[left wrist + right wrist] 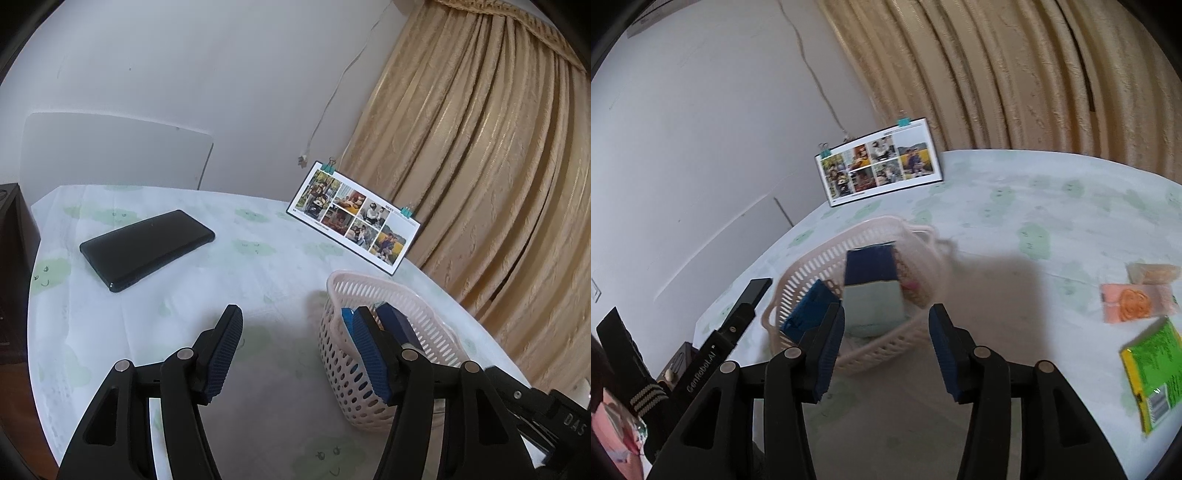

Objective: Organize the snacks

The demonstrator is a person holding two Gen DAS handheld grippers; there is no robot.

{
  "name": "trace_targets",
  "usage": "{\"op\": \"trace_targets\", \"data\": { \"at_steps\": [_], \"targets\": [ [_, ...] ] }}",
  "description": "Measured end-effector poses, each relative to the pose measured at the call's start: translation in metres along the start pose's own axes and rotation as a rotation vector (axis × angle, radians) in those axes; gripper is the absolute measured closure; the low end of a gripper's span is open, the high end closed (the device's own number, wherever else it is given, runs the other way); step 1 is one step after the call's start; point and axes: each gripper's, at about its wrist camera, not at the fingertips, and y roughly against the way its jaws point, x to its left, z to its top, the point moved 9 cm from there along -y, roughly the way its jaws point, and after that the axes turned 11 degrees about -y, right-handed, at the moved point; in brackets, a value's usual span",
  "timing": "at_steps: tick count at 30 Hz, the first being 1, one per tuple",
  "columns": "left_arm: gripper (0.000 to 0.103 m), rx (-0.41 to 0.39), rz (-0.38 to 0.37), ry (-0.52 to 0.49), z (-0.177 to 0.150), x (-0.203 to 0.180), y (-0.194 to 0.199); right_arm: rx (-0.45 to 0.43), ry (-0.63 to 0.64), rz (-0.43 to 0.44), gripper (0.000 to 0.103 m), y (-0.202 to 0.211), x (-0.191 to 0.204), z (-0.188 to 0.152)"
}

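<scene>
A pale pink slotted basket [373, 284] [812, 264] stands on the table and holds a dark blue and light green packet [871, 291] [397, 323]. My left gripper [295, 350] [783, 295] is open. One blue pad sits at the basket's near wall and the other finger is outside it. My right gripper [888, 347] is open and empty, hovering just in front of the basket. Loose snacks lie to its right: a pink packet [1137, 302], a pale packet [1152, 273] and a green and yellow packet [1152, 373].
A black phone [147, 247] lies on the cloud-patterned tablecloth [258, 280] at the left. A clipped photo card [354, 218] [879, 166] stands at the back, against a white wall and a tan curtain [480, 166]. A sleeve [613, 424] shows at the lower left.
</scene>
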Motion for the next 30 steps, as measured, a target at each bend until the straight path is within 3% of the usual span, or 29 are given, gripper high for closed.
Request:
{"op": "trace_targets", "data": {
  "at_steps": [15,24,27,30],
  "targets": [
    [0.036,-0.041,-0.003,-0.078,0.004,-0.017,0.010,-0.043,-0.124,-0.106,0.056,0.033,-0.078,-0.001],
    [0.036,-0.030,-0.056,-0.142,0.000,-0.046,0.017,-0.071,-0.204,-0.187,0.053,0.056,-0.133,-0.001],
    [0.027,-0.031,-0.086,-0.171,0.000,-0.061,0.022,-0.091,-0.222,-0.216,0.053,0.068,-0.150,0.001],
    [0.026,-0.038,-0.111,-0.199,0.000,-0.075,0.026,-0.111,-0.247,-0.251,0.053,0.081,-0.173,0.004]
  ]
}}
